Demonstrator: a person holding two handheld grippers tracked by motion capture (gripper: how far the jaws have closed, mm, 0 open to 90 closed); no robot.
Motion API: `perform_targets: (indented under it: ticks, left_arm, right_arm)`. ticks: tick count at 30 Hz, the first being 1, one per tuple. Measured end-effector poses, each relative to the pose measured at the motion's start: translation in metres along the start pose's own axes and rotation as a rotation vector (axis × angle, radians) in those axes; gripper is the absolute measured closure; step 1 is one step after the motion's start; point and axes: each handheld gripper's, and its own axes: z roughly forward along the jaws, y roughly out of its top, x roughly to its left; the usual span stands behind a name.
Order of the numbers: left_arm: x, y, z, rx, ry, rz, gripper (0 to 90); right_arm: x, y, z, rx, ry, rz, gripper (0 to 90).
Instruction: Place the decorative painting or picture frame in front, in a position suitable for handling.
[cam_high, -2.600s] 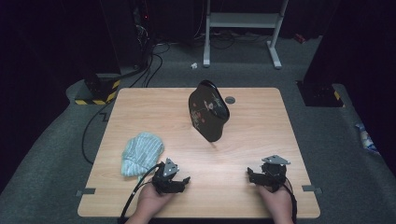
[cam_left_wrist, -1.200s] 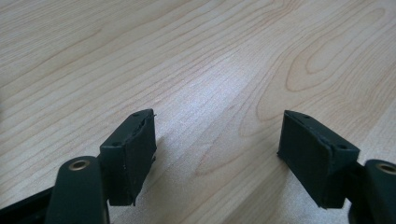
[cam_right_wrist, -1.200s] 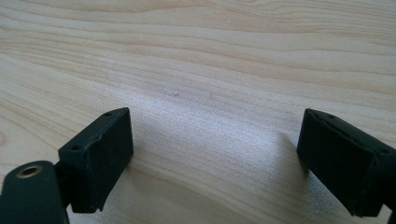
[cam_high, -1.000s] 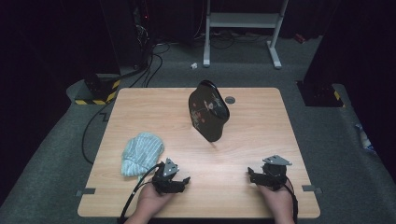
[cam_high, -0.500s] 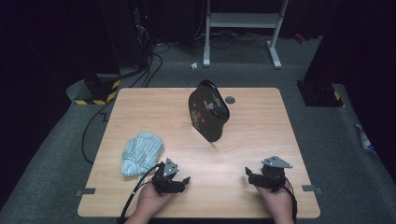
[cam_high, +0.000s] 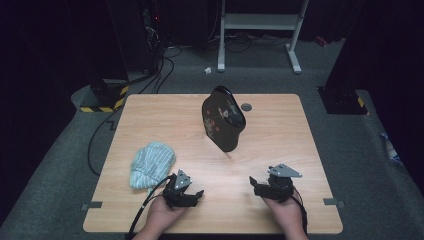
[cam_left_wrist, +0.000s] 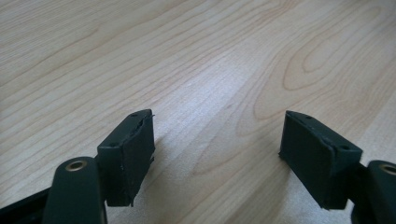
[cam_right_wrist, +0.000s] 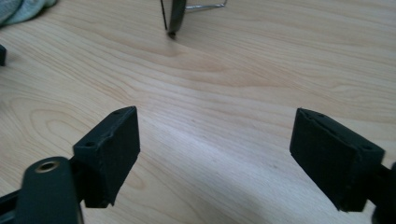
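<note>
wooden table (cam_high: 280, 130) with three things on it: a dark plate (cam_high: 223, 124) with a flower pattern standing on edge on a wire stand near the middle toward the far side, a small grey round cap (cam_high: 246, 106) set in the tabletop just behind it, and a striped blue-white cloth (cam_high: 151, 163) bunched at the near left. left gripper (cam_high: 196, 196) sits at the near edge just right of the cloth, close to it but whether they touch cannot be told; right gripper (cam_high: 256, 183) is at the near right, well apart from the plate. bare wood lies between both grippers and the plate, nothing in the way. the cable from the left gripper trails off the near edge. left gripper view: jaws stand wide apart, nothing between them, just wood grain (cam_left_wrist: 219, 70) ahead. right gripper view: jaws wide but have just been closing a little, nothing between them; this view catches the plate's bottom edge (cam_right_wrist: 173, 18) and a bit of the wire stand (cam_right_wrist: 205, 6) at the top, plus a corner of the cloth (cam_right_wrist: 21, 9) at top left, which the left gripper view lacks. the high view alone gives the floor clutter: cables (cam_high: 160, 55), a yellow-black striped block (cam_high: 102, 97), a white frame (cam_high: 260, 22) beyond the table.
</note>
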Motion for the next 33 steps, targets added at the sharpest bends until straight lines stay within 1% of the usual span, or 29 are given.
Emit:
perform_targets:
  ticks: [3,5,6,7,8,10,12,14,17,19,20,24,26,29,30,31,32,33]
  left_arm:
    - [0.000,0.000,0.000,0.001,-0.005,0.005,25.9]
    - [0.000,0.000,0.000,0.002,-0.007,0.008,25.7]
    - [0.000,0.000,0.000,0.002,-0.008,0.009,25.3]
    - [0.000,0.000,0.000,0.003,-0.009,0.010,25.3]
    - [0.000,0.000,0.000,0.003,-0.012,0.010,25.3]
    - [0.000,0.000,0.000,0.003,-0.014,0.012,25.3]
    - [0.000,0.000,0.000,0.003,-0.014,0.012,25.3]
    - [0.000,0.000,0.000,0.003,-0.013,0.013,25.3]
    - [-0.001,0.000,0.000,0.003,-0.017,0.019,25.5]
    - [-0.001,0.000,0.000,0.003,-0.018,0.020,25.6]
    - [-0.001,0.000,0.000,0.003,-0.018,0.019,25.5]
    - [-0.001,0.000,0.000,0.003,-0.018,0.019,25.6]
    - [0.000,0.000,0.000,0.002,-0.015,0.017,25.8]
    - [0.000,0.000,0.000,0.001,-0.014,0.015,26.6]
    - [0.000,0.000,0.000,0.001,-0.014,0.015,26.6]
    - [0.000,0.000,0.000,0.001,-0.014,0.015,26.6]
    - [0.000,0.000,0.000,0.001,-0.014,0.015,26.6]
    - [0.000,0.000,0.000,0.001,-0.014,0.015,26.6]
  right_arm:
    - [0.004,0.004,0.001,-0.013,0.009,0.002,18.9]
    - [0.009,0.009,0.002,-0.033,0.002,-0.012,18.7]
    - [0.014,0.014,0.003,-0.051,-0.002,-0.027,18.7]
    - [0.014,0.014,0.003,-0.051,-0.002,-0.027,18.7]
    - [0.018,0.018,0.005,-0.057,-0.016,-0.035,18.4]
    - [0.019,0.020,0.006,-0.061,-0.015,-0.041,18.2]
    - [0.021,0.025,0.009,-0.070,-0.002,-0.050,18.2]
    - [0.024,0.029,0.011,-0.071,-0.001,-0.066,18.1]
    - [0.026,0.038,0.012,-0.080,0.015,-0.066,17.8]
    - [0.026,0.043,0.012,-0.094,0.023,-0.067,17.4]
    - [0.026,0.048,0.013,-0.104,0.032,-0.061,17.5]
    - [0.024,0.055,0.014,-0.119,0.044,-0.049,18.2]
    - [0.023,0.063,0.018,-0.127,0.052,-0.049,19.7]
    - [0.022,0.067,0.023,-0.121,0.050,-0.039,19.7]
    - [0.019,0.072,0.028,-0.117,0.045,-0.030,19.3]
    - [0.019,0.072,0.028,-0.117,0.045,-0.030,19.3]
    - [0.018,0.078,0.033,-0.114,0.045,-0.027,17.8]
    - [0.018,0.078,0.033,-0.114,0.045,-0.027,17.8]
